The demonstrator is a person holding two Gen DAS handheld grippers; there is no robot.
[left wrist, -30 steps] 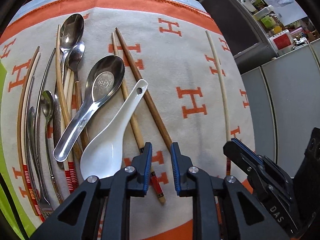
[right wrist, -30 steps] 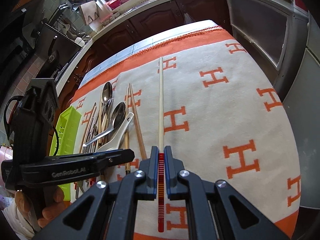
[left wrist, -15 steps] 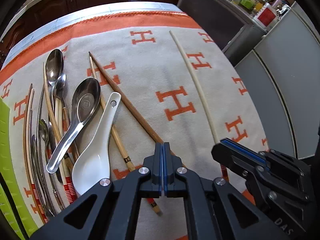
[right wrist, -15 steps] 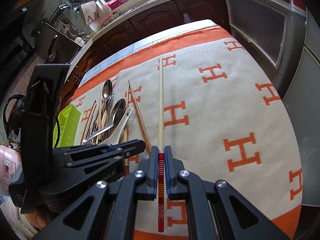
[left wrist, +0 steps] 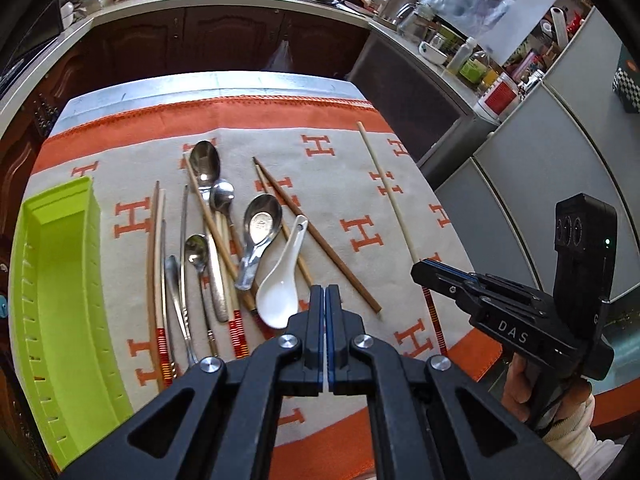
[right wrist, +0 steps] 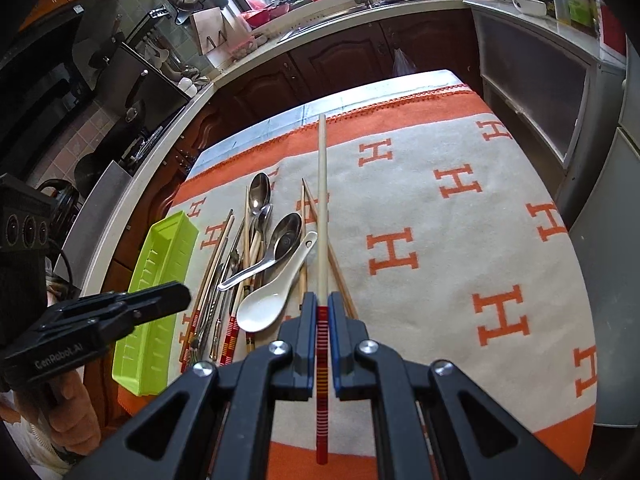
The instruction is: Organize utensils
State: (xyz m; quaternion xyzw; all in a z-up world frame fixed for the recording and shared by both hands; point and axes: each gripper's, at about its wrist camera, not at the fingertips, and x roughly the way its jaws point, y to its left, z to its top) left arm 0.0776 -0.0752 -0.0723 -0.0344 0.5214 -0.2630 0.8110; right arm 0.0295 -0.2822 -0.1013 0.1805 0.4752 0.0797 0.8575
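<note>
Pale wood, banded red and yellow at its butt, the long chopstick (right wrist: 322,216) sits clamped between the jaws of the right gripper (right wrist: 322,309), its shaft running out over the orange-and-cream cloth (right wrist: 460,240) toward the table's far edge. In the left wrist view the same chopstick (left wrist: 390,196) shows lifted above the cloth near the table's right edge, held by the right gripper (left wrist: 424,274).

The left gripper (left wrist: 326,300) has its jaws pressed together with nothing between them, above the near part of the cloth (left wrist: 360,184).

Beyond it the other utensils lie in a loose heap on the cloth's left half: a white ceramic spoon (left wrist: 282,286), a short steel soup spoon (left wrist: 258,236) partly over it, two brown chopsticks (left wrist: 316,240) crossing just to their right, several long-handled steel spoons (left wrist: 206,168) and more banded chopsticks (left wrist: 160,280) to the left.

A lime-green tray (left wrist: 56,300) stands along the table's left edge, beside the heap. The part of its inside that shows holds nothing.

A hand (left wrist: 520,392) grips the right gripper's handle at the near right corner.
</note>
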